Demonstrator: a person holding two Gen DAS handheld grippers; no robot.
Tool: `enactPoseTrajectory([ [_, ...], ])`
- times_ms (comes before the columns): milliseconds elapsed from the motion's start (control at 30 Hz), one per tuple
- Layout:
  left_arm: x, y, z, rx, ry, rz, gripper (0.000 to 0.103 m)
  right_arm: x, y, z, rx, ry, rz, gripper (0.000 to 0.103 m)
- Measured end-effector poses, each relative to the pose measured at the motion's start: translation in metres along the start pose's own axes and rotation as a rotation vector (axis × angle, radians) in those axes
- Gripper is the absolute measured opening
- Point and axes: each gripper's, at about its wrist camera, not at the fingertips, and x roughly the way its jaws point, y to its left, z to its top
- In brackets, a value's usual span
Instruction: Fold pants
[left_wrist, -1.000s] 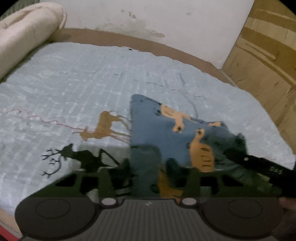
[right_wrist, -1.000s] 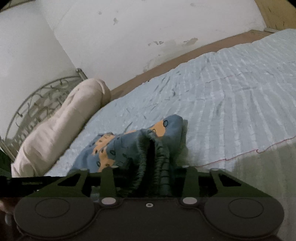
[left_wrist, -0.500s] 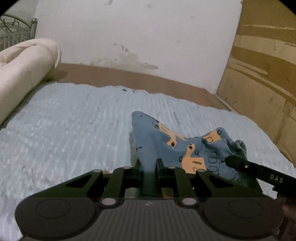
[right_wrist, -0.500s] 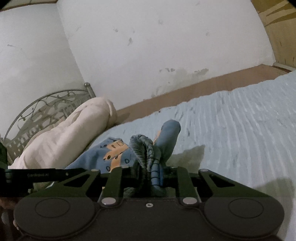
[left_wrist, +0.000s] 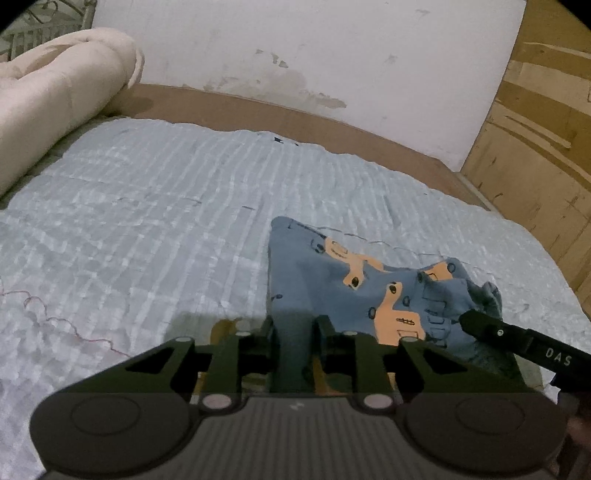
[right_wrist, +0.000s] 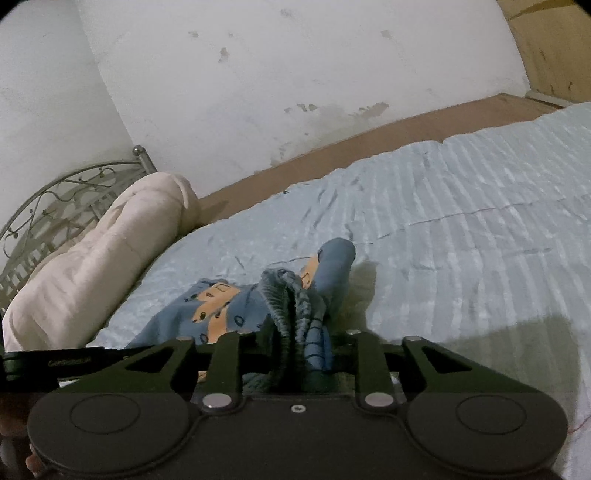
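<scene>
A: The pants (left_wrist: 373, 284), blue with orange prints, lie bunched on the pale blue bedspread (left_wrist: 147, 229), toward four o'clock of the left wrist view; we hold them at two places, so we read the fold as under way and not finished.

B: Going left to right: the rolled cream quilt (left_wrist: 55, 85) sits at ten o'clock, well apart from the cloth; then our left gripper (left_wrist: 293, 325) at six o'clock has a plain blue flap of the pants between its fingers, and its jaws are opening, though the cloth still fills the gap and the pads seem to press on it.

A: And at four o'clock the black finger of the right gripper (left_wrist: 491, 330) reaches into the same heap; in its own view the right gripper (right_wrist: 299, 332) holds the ribbed waistband (right_wrist: 284, 295) bunched between its fingers, jaws opening there too, the band still pinched.

B: So what is done, as we judge it: the pants are gathered in and doubled at least once; one blue corner stands up at twelve o'clock past the right gripper.

A: What is left: lay the cloth flat, square the edges, let go; the heap is too rumpled yet to call folded; how many layers lie beneath, we cannot tell.
</scene>
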Motion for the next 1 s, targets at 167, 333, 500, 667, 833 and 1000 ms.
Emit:
enactPoseTrajectory([
  [167, -0.011, -0.001, -0.001, 0.004, -0.015, 0.008, 0.048, -0.006, 0.0, -0.001, 0.001, -0.014, -0.028, 0.047],
  [333, -0.039, -0.006, -0.002, 0.016, -0.061, 0.026, 0.069, -0.028, 0.011, -0.001, -0.019, -0.058, -0.046, 0.082],
  [500, -0.076, -0.01, -0.013, 0.042, -0.125, 0.058, 0.095, -0.06, 0.026, -0.002, -0.054, -0.123, -0.062, 0.098],
  [667, -0.112, -0.011, -0.029, 0.062, -0.181, 0.071, 0.102, -0.096, 0.045, -0.011, -0.099, -0.176, -0.069, 0.102],
  [833, -0.142, -0.012, -0.048, 0.085, -0.217, 0.075, 0.102, -0.132, 0.063, -0.031, -0.155, -0.209, -0.082, 0.102],
  [1000, -0.163, -0.011, -0.073, 0.1, -0.237, 0.079, 0.102, -0.161, 0.076, -0.059, -0.19, -0.23, -0.112, 0.102],
])
